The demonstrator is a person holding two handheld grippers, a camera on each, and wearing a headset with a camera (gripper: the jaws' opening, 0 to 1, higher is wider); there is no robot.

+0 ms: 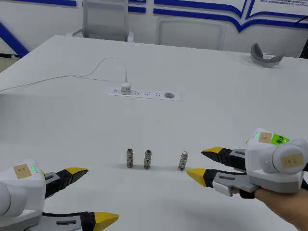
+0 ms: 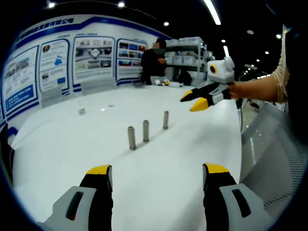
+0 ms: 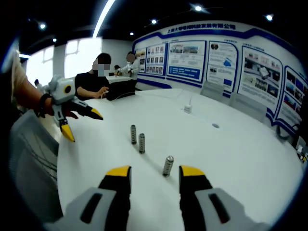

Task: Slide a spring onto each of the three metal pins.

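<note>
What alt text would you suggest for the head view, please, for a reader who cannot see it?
Three small springs stand upright in a row on a white table. The open right hand-held gripper points at the rightmost spring from close by, and the open left hand-held gripper sits at lower left. A power strip lies farther back.

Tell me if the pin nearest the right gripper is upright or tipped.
Upright: the pin stands on its base on the table, just ahead of the right gripper, untouched.
</note>
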